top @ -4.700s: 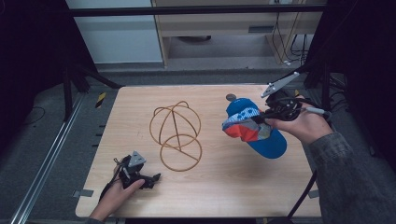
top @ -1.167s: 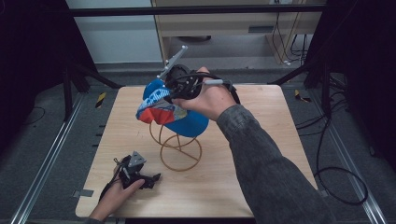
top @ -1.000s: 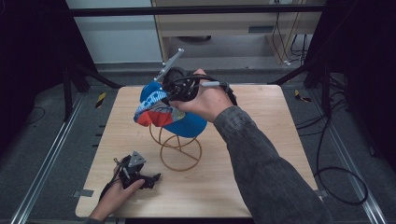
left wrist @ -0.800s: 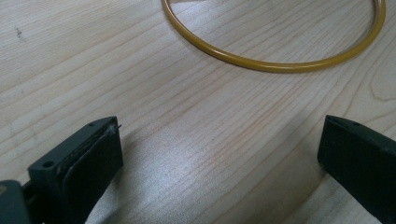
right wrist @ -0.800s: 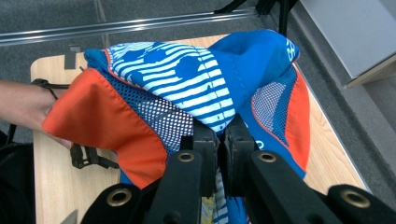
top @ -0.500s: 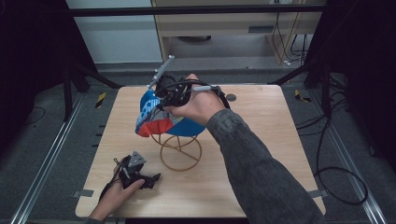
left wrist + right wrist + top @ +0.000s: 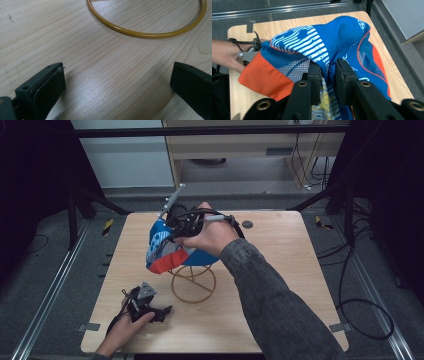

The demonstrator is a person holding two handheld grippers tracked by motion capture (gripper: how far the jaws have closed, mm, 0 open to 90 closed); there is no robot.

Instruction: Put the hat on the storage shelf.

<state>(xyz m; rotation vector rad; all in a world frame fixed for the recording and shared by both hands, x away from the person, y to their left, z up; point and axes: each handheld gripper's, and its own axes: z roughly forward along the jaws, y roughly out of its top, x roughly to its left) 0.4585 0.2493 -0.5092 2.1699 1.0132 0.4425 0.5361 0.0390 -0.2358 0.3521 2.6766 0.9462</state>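
A blue cap with an orange brim [image 7: 167, 251] hangs over the top of a gold wire stand [image 7: 193, 282] in the middle of the table. My right gripper [image 7: 176, 226] is shut on the cap's blue fabric [image 7: 329, 50], which bunches between its two black jaws; the orange brim [image 7: 265, 77] droops to the left in the right gripper view. My left gripper [image 7: 162, 311] rests low on the table near the front left, open, with bare wood between its pads. The stand's round base ring [image 7: 147, 32] lies just beyond those jaws.
The wooden table [image 7: 280, 255] has bare room to the right and at the front. A small dark disc [image 7: 247, 224] lies near the back edge. Metal rails and cables run along the floor on both sides.
My right gripper has carried the cap from the right side of the table over to the wire stand and lowered it leftward onto its top. The left gripper has stayed put.
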